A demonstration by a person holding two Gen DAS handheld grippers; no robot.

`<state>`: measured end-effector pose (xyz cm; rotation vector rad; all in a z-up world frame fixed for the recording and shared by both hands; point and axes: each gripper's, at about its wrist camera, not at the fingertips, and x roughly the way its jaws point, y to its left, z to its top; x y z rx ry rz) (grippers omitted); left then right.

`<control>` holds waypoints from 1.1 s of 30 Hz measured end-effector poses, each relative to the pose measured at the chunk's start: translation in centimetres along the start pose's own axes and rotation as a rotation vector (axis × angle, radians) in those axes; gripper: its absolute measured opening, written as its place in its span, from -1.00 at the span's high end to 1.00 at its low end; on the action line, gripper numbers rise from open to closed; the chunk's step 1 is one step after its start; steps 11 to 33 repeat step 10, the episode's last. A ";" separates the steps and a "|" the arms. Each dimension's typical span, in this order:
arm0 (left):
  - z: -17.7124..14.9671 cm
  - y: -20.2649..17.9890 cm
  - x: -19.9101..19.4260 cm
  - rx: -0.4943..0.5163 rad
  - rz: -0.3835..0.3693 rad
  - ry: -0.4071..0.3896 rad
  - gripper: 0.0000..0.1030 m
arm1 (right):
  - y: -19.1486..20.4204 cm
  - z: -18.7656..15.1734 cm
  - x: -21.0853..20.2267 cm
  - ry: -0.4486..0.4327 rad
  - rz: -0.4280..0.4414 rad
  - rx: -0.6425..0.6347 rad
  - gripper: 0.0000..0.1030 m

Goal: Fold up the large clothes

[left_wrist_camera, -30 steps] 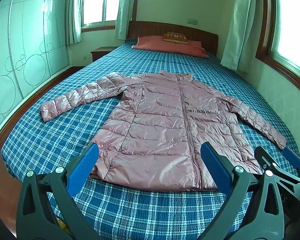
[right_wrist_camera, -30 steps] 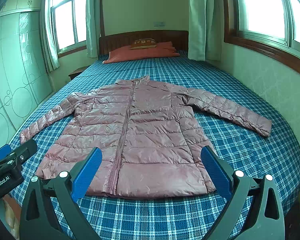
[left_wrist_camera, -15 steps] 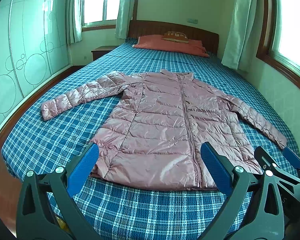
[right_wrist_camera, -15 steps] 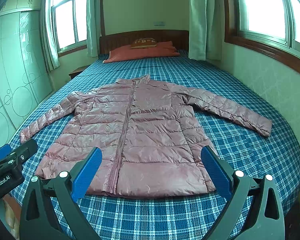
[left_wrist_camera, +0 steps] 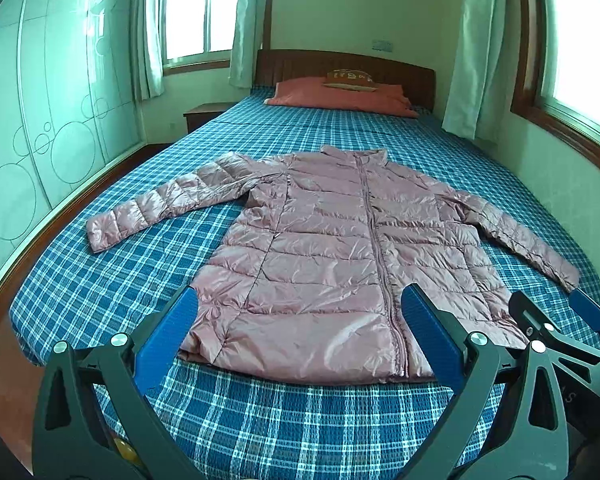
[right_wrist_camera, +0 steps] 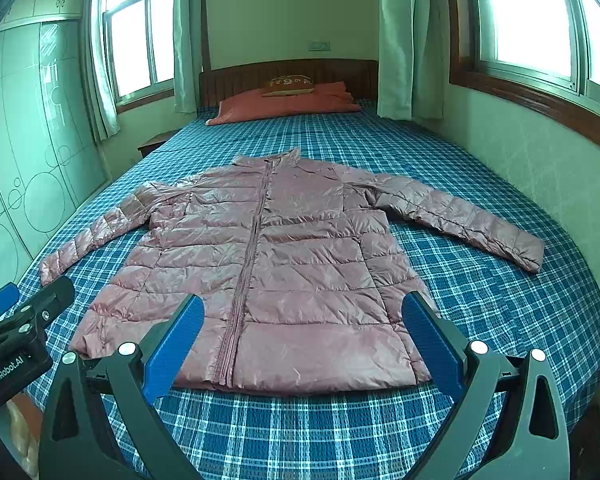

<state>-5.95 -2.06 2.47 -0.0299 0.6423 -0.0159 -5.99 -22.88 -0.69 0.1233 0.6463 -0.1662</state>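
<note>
Jacket [left_wrist_camera: 340,260] flat, unfolded on bed [left_wrist_camera: 280,420]; both grippers [left_wrist_camera: 296,336] [right_wrist_camera: 300,340] wide open, empty; folding not begun.

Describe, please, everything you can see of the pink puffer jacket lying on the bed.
The pink puffer jacket is a shiny, quilted piece with horizontal stitched channels, a short stand-up collar and a full-length front zip that looks closed. It lies flat and face up on the blue plaid bedspread, collar toward the headboard, hem toward the cameras, both sleeves spread outward and slightly down. Its fabric looks thin and lightly creased. Only the bedspread touches it; both grippers are open and clear of it.
</note>
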 end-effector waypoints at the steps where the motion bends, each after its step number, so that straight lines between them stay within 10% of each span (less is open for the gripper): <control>1: 0.0 0.0 -0.1 0.000 0.000 -0.001 -0.96 | 0.0 0.0 0.0 -0.001 -0.001 0.001 -0.91; 33: -0.1 0.3 0.4 -0.027 -0.005 0.023 -0.96 | -0.3 -0.1 0.1 0.001 -0.001 0.005 -0.91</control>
